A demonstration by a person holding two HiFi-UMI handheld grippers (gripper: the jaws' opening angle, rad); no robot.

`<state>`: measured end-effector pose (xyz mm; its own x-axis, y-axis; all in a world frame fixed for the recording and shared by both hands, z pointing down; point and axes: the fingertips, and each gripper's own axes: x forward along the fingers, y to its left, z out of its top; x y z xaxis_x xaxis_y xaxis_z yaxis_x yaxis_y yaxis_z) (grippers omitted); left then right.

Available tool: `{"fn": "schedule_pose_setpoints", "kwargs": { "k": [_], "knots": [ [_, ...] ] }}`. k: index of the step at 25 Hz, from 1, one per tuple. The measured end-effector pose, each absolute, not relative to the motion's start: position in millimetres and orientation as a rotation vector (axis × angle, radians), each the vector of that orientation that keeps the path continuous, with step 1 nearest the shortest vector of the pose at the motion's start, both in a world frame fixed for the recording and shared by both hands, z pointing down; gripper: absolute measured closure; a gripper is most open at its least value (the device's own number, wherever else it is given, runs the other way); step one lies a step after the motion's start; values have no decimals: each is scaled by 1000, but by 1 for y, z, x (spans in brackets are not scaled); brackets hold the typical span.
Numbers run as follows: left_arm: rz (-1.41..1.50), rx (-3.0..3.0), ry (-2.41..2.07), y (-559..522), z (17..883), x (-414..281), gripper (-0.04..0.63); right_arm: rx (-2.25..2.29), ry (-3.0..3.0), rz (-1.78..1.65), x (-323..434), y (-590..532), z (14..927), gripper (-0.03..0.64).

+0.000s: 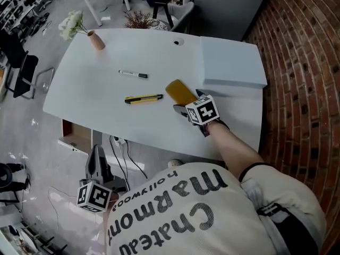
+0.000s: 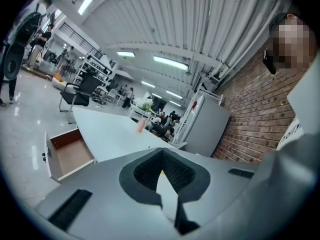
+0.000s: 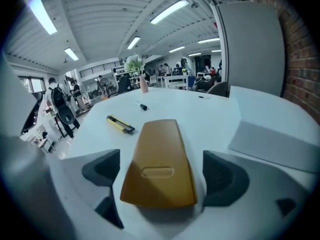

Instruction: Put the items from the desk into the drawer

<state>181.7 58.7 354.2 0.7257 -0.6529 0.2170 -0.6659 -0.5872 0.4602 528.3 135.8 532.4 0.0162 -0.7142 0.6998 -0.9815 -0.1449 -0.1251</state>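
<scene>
Open drawer under the desk's left edge, nothing visible inside. Left gripper held low beside it, off the white desk; jaws closed together, nothing between them. On the desk: flower vase at far left corner, black-capped marker, yellow utility knife nearer. Right of the knife lies a mustard-yellow case, flat on the surface. Right gripper straddles its near end, jaws spread wide, pads clear of both sides.

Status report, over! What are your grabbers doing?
Right gripper open, fingers straddling the mustard case, no grip. Left gripper shut, empty. Drawer open; nothing blocking.
</scene>
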Motion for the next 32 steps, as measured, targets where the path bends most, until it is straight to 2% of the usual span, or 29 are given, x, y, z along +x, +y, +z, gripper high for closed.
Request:
{"fn": "schedule_pose_setpoints", "kwargs": {
  "k": [7, 10, 17, 25, 32],
  "knots": [
    [51, 2400, -1011, 56, 356, 182, 592, 1826, -1672, 850, 528, 132, 540, 109],
    [43, 2398, -1007, 54, 357, 184, 594, 1809, -1686, 840, 526, 132, 538, 195],
    [64, 2424, -954, 56, 351, 198, 592, 1856, -1624, 953, 523, 135, 534, 206],
    [67, 2442, -932, 55, 348, 201, 592, 2181, -1653, 1566, 522, 146, 516, 207],
    [66, 2430, -954, 65, 350, 186, 594, 2247, -1752, 2111, 494, 150, 503, 207]
  ]
}}
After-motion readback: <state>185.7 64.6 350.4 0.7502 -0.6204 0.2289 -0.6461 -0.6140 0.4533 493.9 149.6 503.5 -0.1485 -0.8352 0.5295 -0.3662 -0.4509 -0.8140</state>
